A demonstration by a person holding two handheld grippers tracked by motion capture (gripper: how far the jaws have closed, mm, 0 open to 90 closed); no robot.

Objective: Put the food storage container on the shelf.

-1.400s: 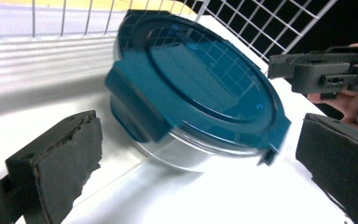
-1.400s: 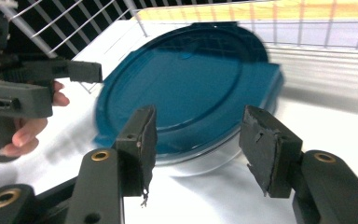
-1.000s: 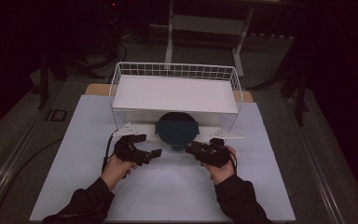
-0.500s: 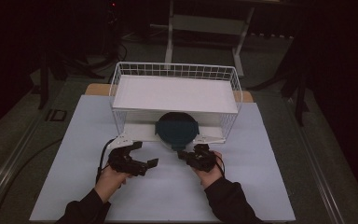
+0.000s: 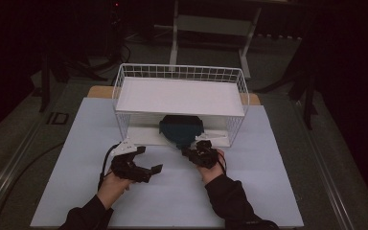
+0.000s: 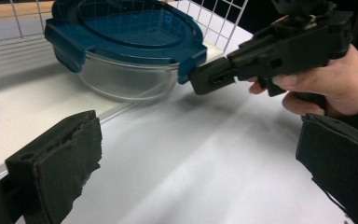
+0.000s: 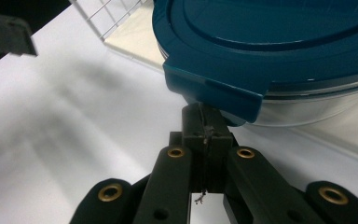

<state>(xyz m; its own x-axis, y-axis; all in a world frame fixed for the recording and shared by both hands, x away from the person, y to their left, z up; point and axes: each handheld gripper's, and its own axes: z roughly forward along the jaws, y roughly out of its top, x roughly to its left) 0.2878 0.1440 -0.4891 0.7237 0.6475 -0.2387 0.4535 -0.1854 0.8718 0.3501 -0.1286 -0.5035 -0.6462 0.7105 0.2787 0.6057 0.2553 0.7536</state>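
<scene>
A round glass container with a blue clip lid (image 5: 181,128) sits on the base under the white wire rack (image 5: 179,69), its front poking out. In the right gripper view the lid (image 7: 270,42) is close up and my right gripper (image 7: 207,122) is shut, jaws pressed together, with the tip just under the lid's latch tab (image 7: 214,91). From above, the right gripper (image 5: 188,153) sits at the container's front edge. My left gripper (image 5: 148,159) is open to the left of it, holding nothing. The left gripper view has its wide-apart jaws (image 6: 198,126), the container (image 6: 126,28) and the right gripper (image 6: 207,80) at the latch.
The rack carries a white shelf board (image 5: 179,96) over the container. A pale mat (image 5: 268,182) covers the table, with bare room in front and to both sides. Dark floor and stands lie behind the table.
Both hands drew back slightly toward the person. The right gripper shifted left and now has its tip at the container's front latch. The left gripper stays open.
</scene>
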